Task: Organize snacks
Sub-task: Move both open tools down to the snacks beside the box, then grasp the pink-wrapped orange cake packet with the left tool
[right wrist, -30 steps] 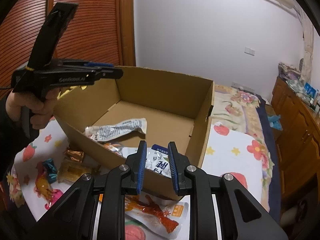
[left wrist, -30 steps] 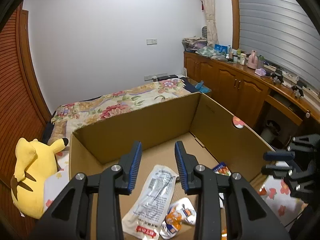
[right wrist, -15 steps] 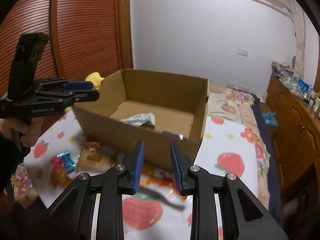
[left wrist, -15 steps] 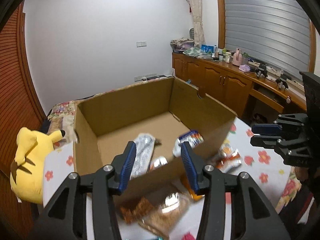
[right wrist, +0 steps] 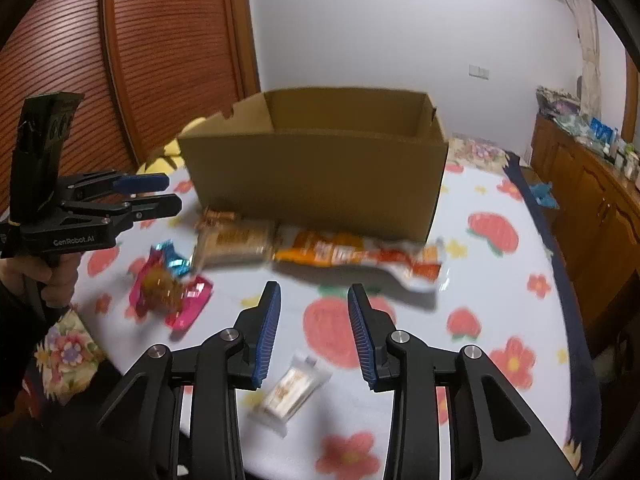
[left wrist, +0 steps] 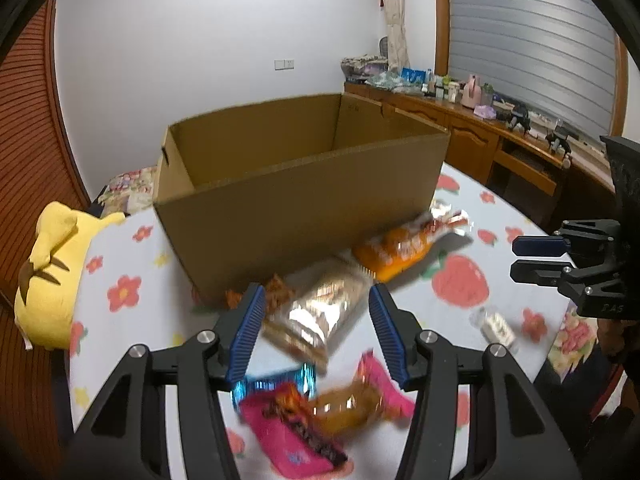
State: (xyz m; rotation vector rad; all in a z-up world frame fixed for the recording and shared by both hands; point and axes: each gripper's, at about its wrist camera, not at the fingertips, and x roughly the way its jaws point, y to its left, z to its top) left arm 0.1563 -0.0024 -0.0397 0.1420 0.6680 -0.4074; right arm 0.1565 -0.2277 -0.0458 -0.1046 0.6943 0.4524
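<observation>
An open cardboard box stands on the flowered tablecloth. In front of it lie snack packs: a clear biscuit pack, an orange-and-white bag, a pink packet with an orange candy on it, and a small white wrapped snack. My left gripper is open and empty above the biscuit pack. My right gripper is open and empty, just above the small white snack.
A yellow plush toy sits at the table's left edge. A wooden counter with clutter runs along the right wall. A ribbed wooden door stands behind the box. The tablecloth extends to the right.
Both grippers have pulled back from over the box and dropped toward the snacks on the table. Both jaws have opened wider. The box contents are now hidden by its front wall.
</observation>
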